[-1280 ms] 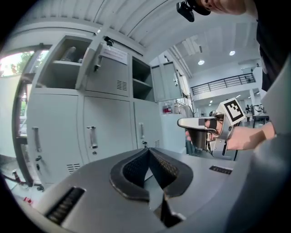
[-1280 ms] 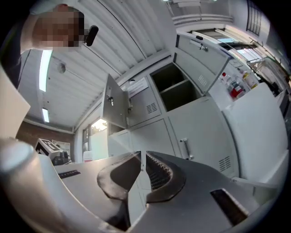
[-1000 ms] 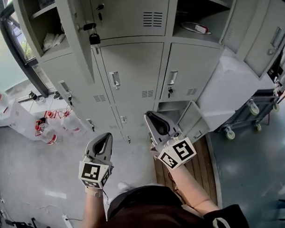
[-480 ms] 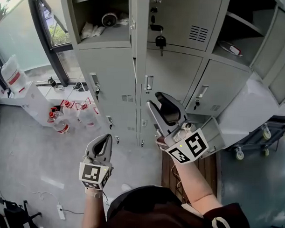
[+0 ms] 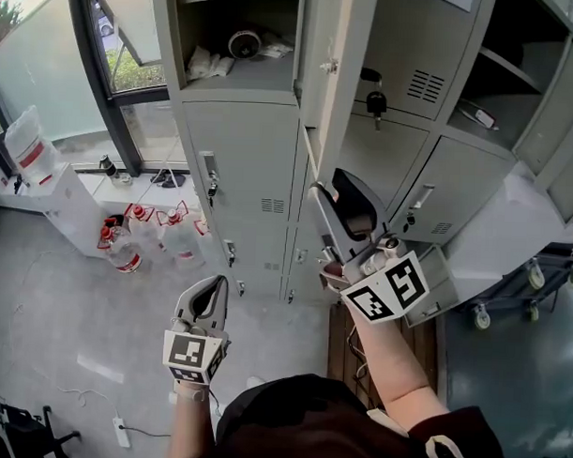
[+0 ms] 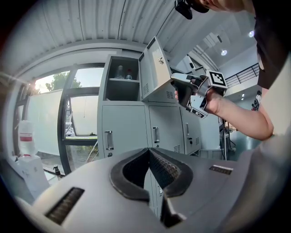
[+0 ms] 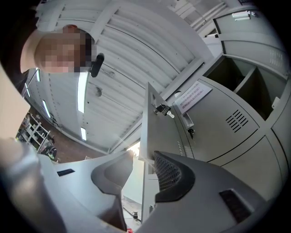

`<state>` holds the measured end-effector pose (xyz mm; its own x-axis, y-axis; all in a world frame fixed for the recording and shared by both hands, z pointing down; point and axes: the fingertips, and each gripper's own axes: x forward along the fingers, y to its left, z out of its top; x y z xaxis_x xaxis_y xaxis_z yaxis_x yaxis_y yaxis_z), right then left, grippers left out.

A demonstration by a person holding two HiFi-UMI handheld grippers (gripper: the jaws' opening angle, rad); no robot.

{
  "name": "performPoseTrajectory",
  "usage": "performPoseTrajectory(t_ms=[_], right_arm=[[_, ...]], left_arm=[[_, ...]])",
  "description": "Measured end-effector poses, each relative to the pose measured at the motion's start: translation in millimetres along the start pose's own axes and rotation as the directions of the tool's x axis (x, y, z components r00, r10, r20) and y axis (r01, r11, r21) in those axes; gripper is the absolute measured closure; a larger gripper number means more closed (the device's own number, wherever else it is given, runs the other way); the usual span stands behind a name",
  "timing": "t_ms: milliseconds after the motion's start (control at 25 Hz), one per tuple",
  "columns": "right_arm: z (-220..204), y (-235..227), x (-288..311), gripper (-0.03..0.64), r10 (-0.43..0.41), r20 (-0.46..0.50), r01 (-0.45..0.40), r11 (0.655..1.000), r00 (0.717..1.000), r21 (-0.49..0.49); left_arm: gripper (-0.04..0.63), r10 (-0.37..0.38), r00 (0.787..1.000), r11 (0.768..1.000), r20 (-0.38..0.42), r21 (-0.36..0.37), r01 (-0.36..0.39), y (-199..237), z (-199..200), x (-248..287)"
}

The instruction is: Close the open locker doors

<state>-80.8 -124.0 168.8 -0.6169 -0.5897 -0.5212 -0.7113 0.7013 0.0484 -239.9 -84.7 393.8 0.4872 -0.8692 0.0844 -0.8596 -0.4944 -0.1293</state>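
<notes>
A bank of grey lockers (image 5: 251,156) fills the head view. One upper door (image 5: 334,65) stands open, seen edge-on, with the open compartment (image 5: 241,43) to its left. My right gripper (image 5: 333,183) is raised to that door's lower edge. Its jaws are opening, and the door's bottom corner (image 7: 144,132) lies between them without either pad pressing on it. My left gripper (image 5: 212,285) hangs low in front of the lockers, shut and empty. The left gripper view shows the open door (image 6: 154,68) with the right gripper (image 6: 182,86) at it.
More doors stand open: an upper right compartment (image 5: 518,53) and a bottom door (image 5: 435,285). A padlock with keys (image 5: 375,102) hangs on a closed door. Water bottles (image 5: 126,251) stand on the floor at left, and a wheeled cart (image 5: 509,297) at right.
My right gripper has risen to the lower edge of the open upper door and its jaws have parted. The head view has swung left. The left gripper has hardly moved.
</notes>
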Motion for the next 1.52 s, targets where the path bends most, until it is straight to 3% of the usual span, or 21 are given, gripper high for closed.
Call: performPoseTrajectory(t_ms=[440, 880, 1160, 1520], right_arm=[[-30, 36, 49, 0.465, 0.036, 0.0, -0.036, 0.999, 0.999, -0.024], [-62, 69, 121, 0.465, 0.17, -0.008, -0.17, 0.985, 0.985, 0.025], [-84, 68, 166, 0.46, 0.278, 0.011, -0.278, 0.955, 0.96, 0.1], [-113, 59, 227, 0.46, 0.355, 0.043, -0.357, 0.919, 0.934, 0.168]], left_arm=[[0.577, -0.005, 1.0, 1.0, 0.011, -0.001, 0.005, 60, -17, -4], [0.577, 0.126, 0.991, 0.99, -0.045, -0.053, -0.128, 125, -47, -29], [0.577, 0.252, 0.965, 0.964, -0.065, -0.068, -0.257, 159, -52, -27], [0.577, 0.382, 0.92, 0.919, -0.087, -0.07, -0.388, 202, -55, -21]])
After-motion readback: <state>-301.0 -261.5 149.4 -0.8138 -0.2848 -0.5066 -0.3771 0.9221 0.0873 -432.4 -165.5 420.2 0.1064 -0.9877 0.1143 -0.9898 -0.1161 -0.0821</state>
